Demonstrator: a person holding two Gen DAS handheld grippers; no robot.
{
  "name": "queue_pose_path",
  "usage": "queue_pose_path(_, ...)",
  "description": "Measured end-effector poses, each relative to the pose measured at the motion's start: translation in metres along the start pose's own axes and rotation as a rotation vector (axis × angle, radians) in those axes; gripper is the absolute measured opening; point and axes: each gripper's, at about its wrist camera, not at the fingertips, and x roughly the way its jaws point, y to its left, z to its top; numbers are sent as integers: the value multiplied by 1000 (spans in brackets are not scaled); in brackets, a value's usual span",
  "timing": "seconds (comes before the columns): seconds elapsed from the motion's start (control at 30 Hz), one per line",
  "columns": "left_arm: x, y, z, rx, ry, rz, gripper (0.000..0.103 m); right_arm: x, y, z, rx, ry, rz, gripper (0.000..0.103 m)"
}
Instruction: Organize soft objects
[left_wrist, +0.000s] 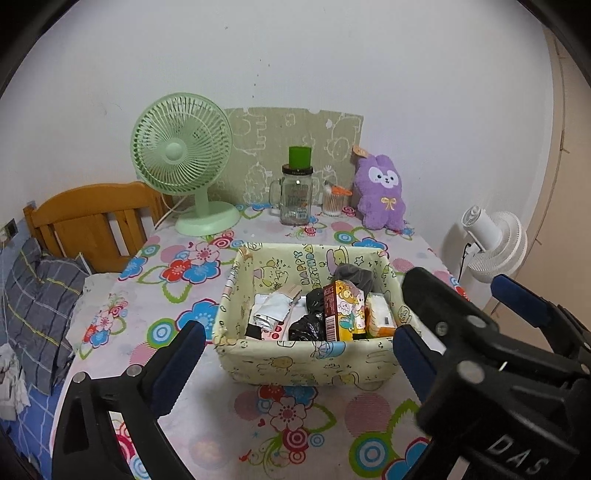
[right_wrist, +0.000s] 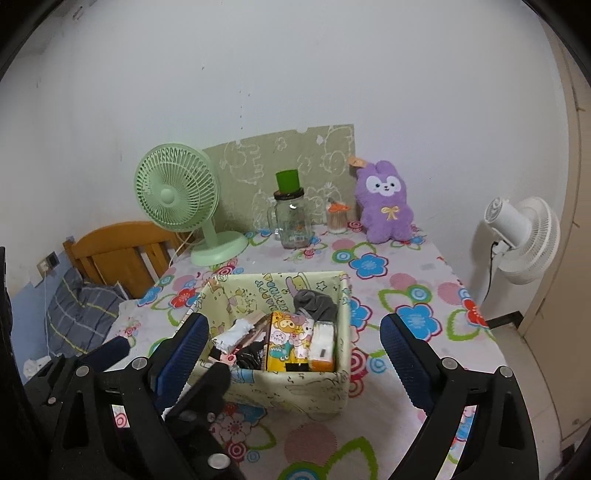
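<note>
A cream cartoon-print fabric basket stands on the flowered tablecloth. It holds a yellow cartoon box, a tissue pack, black bags, a silver pack and a grey cloth. A purple plush bunny leans upright at the back wall. My left gripper is open, its fingers spread wide before the basket's front wall and holding nothing. My right gripper is open too, close beside the left one, with nothing between its pads.
At the back stand a green desk fan, a glass jar with a green lid and a cotton-swab pot. A white floor fan is beyond the table's right edge. A wooden headboard and plaid pillow lie left.
</note>
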Motion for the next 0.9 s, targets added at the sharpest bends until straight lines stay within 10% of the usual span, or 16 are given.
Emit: queue_pose_path(0.9, -101, 13, -23, 15, -163, 56, 103, -105, -16, -12, -19, -95, -145, 97)
